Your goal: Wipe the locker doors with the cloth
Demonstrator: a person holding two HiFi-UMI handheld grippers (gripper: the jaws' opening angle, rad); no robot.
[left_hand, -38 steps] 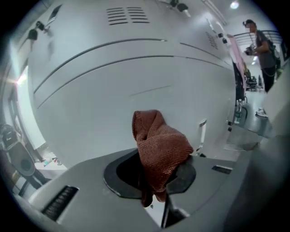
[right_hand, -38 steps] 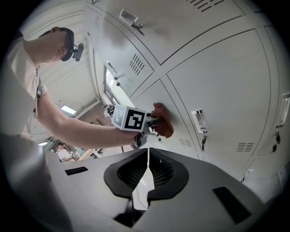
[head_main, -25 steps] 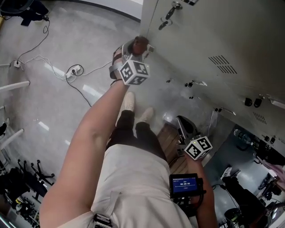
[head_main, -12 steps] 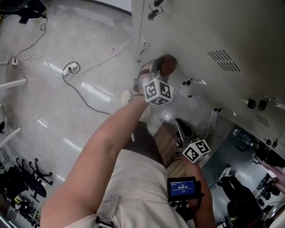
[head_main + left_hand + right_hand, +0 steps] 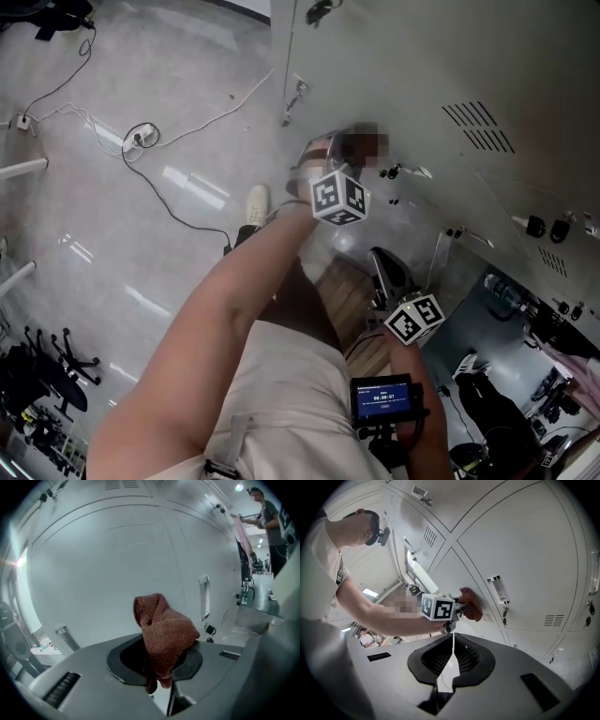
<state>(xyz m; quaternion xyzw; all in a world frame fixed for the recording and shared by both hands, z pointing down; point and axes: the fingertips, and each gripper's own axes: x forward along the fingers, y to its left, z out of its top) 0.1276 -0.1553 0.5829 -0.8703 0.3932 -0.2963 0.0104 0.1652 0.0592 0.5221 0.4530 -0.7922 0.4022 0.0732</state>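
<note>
Pressing a bunched rust-red cloth against a pale grey locker door, the left gripper is clamping the fabric between its jaws. The wad is bulging up and out past the tips. From the head view, the person's bare left arm is stretching away from the body to the far bank of lockers, and the gripper's marker cube is facing the camera. The right gripper view is showing the cloth touching the door just left of a recessed handle.

The right gripper is hanging nearer the body on the right side, well apart from the cloth. Its jaws are sitting together with only a thin seam between them, gripping nothing. White cables are trailing across the shiny floor to the left. Another person is standing at the far right of the left gripper view.
</note>
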